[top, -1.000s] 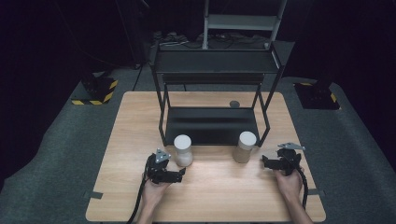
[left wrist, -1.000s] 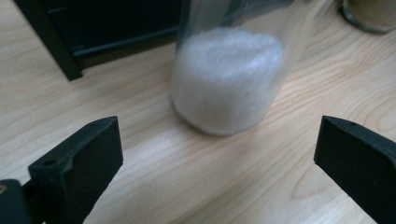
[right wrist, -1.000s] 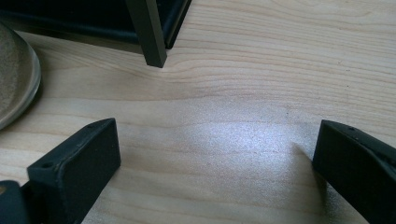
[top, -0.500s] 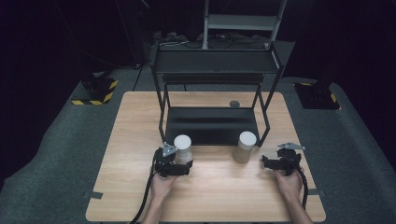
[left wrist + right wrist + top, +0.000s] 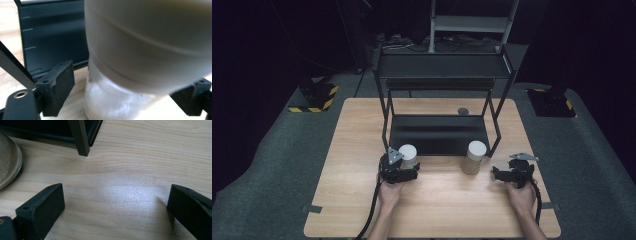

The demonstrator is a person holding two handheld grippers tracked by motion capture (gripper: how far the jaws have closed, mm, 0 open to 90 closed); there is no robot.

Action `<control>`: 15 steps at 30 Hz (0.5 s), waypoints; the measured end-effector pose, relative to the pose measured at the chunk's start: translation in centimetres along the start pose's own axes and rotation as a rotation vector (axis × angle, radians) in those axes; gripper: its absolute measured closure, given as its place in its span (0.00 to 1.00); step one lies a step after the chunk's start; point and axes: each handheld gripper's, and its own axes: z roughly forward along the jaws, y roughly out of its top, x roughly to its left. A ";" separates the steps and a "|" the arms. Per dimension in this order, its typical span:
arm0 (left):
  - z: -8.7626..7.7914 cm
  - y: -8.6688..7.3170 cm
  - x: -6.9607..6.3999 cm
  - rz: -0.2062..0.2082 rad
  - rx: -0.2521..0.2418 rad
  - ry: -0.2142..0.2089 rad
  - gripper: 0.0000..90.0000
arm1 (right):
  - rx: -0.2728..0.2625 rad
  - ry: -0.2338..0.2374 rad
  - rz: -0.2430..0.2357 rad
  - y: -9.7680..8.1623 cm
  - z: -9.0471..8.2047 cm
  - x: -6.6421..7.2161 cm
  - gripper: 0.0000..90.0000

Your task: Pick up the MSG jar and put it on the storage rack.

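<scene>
The left gripper (image 5: pixel 403 170) brackets a white-lidded jar (image 5: pixel 408 155) standing on the tabletop (image 5: pixel 357 150) just in front of a black metal rack (image 5: pixel 439 132). Its jaws have just been closing, with the jar between them; in the left gripper view the jar (image 5: pixel 130 100) sits between the pads, and a thin gap shows at the near pad, so the grip does not look complete yet. A sound hold would likely mean squeezing evenly on the clear body below the lid, keeping the jar upright and centred before any lift, and minding the rack leg close by. The right gripper (image 5: pixel 504 174) rests on the tabletop beside a second, tan jar (image 5: pixel 474 157), its jaws spread wide over bare wood with nothing between them.
</scene>
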 end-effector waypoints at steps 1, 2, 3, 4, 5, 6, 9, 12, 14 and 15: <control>0.1 0.0 -0.1 -0.001 -0.004 0.006 0.18 | 0.000 0.000 0.001 0.0 0.0 0.0 0.01; 0.1 0.0 -0.1 -0.003 -0.007 0.008 0.19 | 0.000 0.000 0.000 0.0 0.0 0.0 0.01; 0.2 -0.1 -0.2 -0.004 -0.015 0.009 0.19 | 0.000 0.000 0.000 0.0 0.0 0.0 0.01; 0.2 -0.1 -0.2 -0.004 -0.015 0.009 0.20 | 0.000 0.000 0.000 0.0 0.0 0.0 0.01; 0.2 -0.1 -0.2 -0.004 -0.021 0.009 0.21 | 0.000 0.000 0.001 0.0 0.0 0.0 0.01; 0.2 -0.1 -0.2 -0.004 -0.021 0.009 0.22 | 0.000 0.000 0.001 0.0 0.0 0.0 0.01; 0.3 -0.2 -0.3 -0.007 -0.030 0.006 0.24 | 0.000 0.000 0.001 0.0 0.0 0.0 0.01; 0.3 -0.3 -0.5 0.006 -0.035 0.010 0.27 | 0.000 0.000 0.001 0.0 0.0 0.0 0.01; 0.3 -0.3 -0.6 0.012 -0.040 0.010 0.28 | 0.000 0.000 0.001 0.0 0.0 0.0 0.01; 0.3 -0.3 -0.6 0.012 -0.040 0.010 0.30 | 0.000 0.000 0.001 0.0 0.0 0.0 0.01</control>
